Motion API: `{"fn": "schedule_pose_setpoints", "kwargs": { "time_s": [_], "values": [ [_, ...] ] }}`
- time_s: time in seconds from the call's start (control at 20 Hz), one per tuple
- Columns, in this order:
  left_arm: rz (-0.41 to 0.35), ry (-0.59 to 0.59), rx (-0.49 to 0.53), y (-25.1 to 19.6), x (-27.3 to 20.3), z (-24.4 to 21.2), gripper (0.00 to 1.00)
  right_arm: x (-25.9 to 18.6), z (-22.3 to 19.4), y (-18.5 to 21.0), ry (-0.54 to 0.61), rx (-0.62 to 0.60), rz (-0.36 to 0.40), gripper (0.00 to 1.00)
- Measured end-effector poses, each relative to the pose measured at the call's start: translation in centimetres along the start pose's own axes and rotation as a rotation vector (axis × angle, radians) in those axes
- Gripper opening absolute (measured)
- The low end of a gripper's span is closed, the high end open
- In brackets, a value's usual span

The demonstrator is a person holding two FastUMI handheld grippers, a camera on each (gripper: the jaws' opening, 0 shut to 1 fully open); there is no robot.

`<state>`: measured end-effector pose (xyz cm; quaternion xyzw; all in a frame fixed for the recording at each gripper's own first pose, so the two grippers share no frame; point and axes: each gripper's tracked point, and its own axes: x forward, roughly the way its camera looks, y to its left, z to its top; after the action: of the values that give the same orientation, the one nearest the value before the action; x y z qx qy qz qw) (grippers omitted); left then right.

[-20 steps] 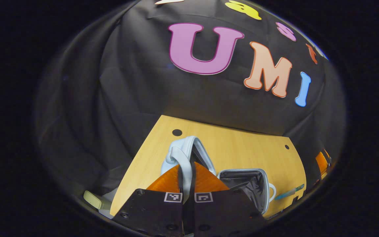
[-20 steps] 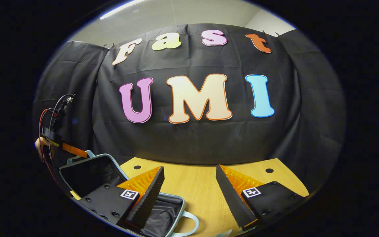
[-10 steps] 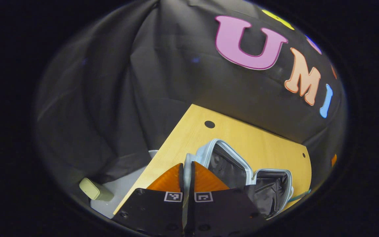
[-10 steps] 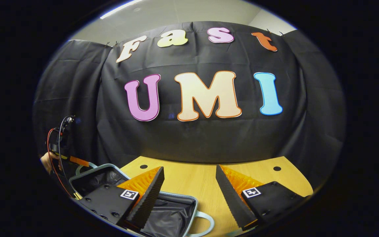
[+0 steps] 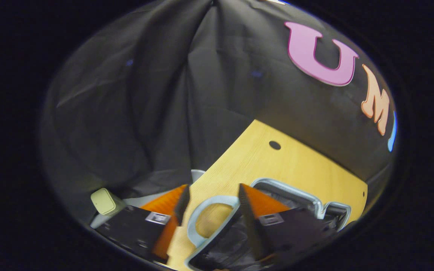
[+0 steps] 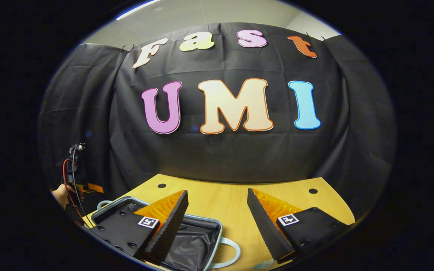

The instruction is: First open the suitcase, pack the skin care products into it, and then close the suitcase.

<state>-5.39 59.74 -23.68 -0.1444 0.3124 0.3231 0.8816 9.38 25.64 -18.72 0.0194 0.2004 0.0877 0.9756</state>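
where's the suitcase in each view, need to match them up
left gripper view: the suitcase lies open at bottom right, its handle between this gripper's spread fingers.
right gripper view: bottom left, open behind the gripper's near finger.
shared landmark: the wooden table.

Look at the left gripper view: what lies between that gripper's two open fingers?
In the left gripper view, the pale blue loop handle of the open suitcase lies between the left gripper fingers, untouched, with bare wooden table showing through the loop.
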Motion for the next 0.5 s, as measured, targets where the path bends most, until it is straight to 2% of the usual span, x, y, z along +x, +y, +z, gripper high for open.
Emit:
{"fn": "schedule_pose_setpoints", "kwargs": {
  "time_s": [0.05,0.2,0.25,0.5],
  "values": [
    [-0.006,-0.058,-0.005,-1.0,-1.3,1.1,0.99,-0.3,0.1,-0.5,-0.006,-0.002,0.003,0.98],
    [-0.019,-0.235,0.040,-4.2,-5.8,3.6,0.96,-1.3,0.7,-2.4,-0.032,0.004,0.002,0.96],
    [-0.021,-0.274,0.064,-4.9,-7.3,4.1,0.96,-1.6,1.1,-3.1,-0.050,-0.002,-0.008,0.98],
    [-0.102,-0.353,0.093,-11.9,-14.7,3.9,0.95,-3.7,3.8,-5.8,-0.160,-0.042,-0.004,0.98]
  ]
}}
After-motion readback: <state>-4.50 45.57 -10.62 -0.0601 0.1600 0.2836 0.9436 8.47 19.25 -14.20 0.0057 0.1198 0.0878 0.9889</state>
